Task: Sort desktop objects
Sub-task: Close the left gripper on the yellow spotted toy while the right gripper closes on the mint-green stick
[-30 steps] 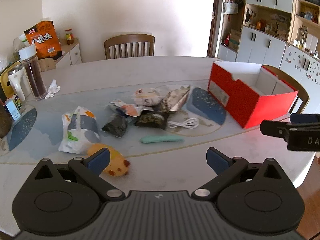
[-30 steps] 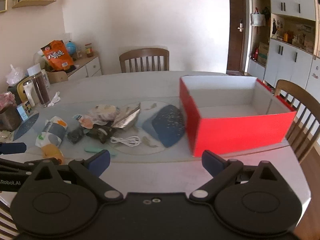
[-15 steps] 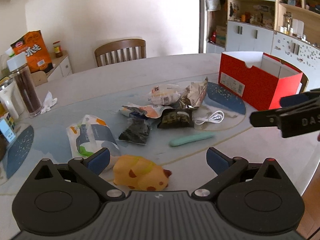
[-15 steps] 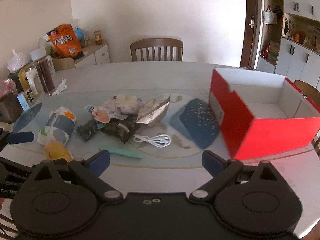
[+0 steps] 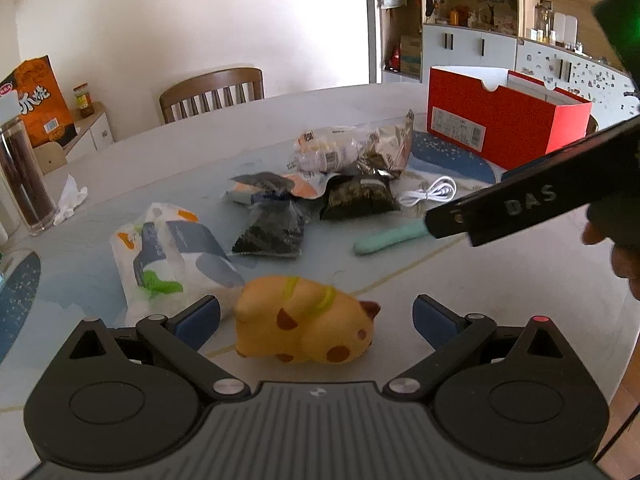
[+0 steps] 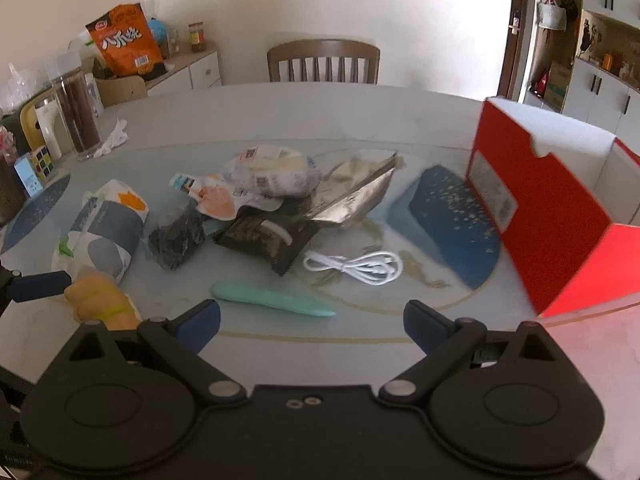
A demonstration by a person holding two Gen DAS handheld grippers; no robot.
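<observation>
While the red box (image 6: 560, 216) stood at three o'clock on the table (image 6: 280, 116), its white interior showed nothing inside, though much of its floor was hidden; a printed label on its end was too small to read. At ten o'clock a clear jar (image 6: 78, 116) held dark contents beside an orange snack bag (image 6: 124, 40) with Chinese characters. The left gripper (image 5: 316, 320) was spread wide around the yellow cat toy (image 5: 306, 322), pads apart from it. The right gripper (image 6: 312, 314), marked "DAS", hung released above the mint-green stick (image 6: 272, 300)
</observation>
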